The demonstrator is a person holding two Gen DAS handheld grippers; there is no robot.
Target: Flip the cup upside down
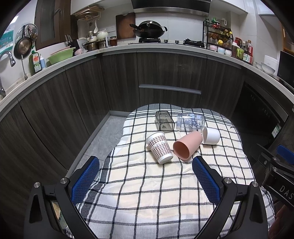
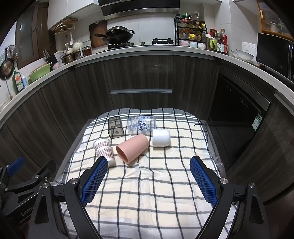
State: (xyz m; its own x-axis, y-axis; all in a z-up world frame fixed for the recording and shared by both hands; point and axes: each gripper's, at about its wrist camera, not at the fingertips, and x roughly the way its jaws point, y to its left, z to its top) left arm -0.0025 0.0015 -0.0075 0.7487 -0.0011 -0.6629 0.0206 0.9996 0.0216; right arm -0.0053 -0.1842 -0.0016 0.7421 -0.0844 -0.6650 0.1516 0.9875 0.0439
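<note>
Both grippers, left gripper (image 1: 145, 165) and right gripper (image 2: 148, 165), hold their fingers wide apart, gripping nothing, over the checked cloth (image 2: 147, 193); pink cup (image 2: 132, 150) lies sideways mid-cloth, beside the patterned cup (image 2: 104, 149).

We record dark wood-grain base cabinets (image 1: 77, 103) under a pale curved countertop (image 1: 117, 48), white wall tiles (image 2: 147, 27), a steel range hood (image 1: 170, 9), grey floor (image 1: 104, 136), dim lighting.

I see a checked cloth (image 2: 147, 183) covering the table. On it lie a pink cup (image 2: 132, 149), checked cup (image 2: 104, 149), white cup (image 2: 161, 137), dark clear cup (image 2: 115, 127) and printed jar (image 2: 141, 123).
</note>
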